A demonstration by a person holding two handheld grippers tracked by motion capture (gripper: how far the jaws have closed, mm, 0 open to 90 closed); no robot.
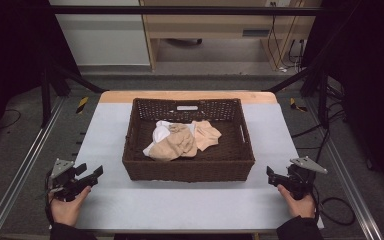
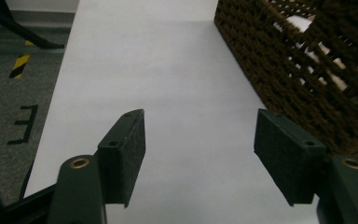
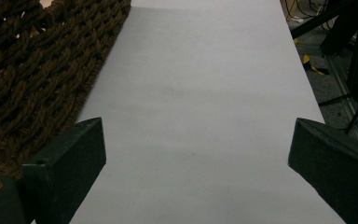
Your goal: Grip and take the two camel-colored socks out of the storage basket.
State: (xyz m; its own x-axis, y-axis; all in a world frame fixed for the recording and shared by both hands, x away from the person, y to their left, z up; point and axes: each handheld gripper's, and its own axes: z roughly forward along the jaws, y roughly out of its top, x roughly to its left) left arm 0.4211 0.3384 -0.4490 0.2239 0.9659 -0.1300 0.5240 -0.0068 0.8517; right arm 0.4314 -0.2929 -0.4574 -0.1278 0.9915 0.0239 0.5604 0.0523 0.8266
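Down near the front edge of the worktop (image 1: 190, 200): left gripper (image 1: 91, 176) held in a hand (image 1: 69, 206), jaws spread wide, nothing between them. Same on the other side: right gripper (image 1: 272, 175) in the other hand (image 1: 300, 202), jaws spread wide too, nothing held. Both resting low over the pale worktop, well apart, one at each front corner of the basket (image 1: 187, 169). In the left gripper view, basket wall (image 2: 307, 84) just beside the right jaw. In the right gripper view, basket wall (image 3: 32, 79) just beside the left jaw. Farther on, in the middle of the worktop: brown woven basket, standing flat. Inside it, a heap of cloths: tan cloth (image 1: 176, 145) in front, peach cloth (image 1: 207, 134) to the right, white cloth (image 1: 161, 131) behind and partly under the tan one. Past the worktop: grey floor (image 1: 105, 85) and a wooden cabinet (image 1: 210, 27).
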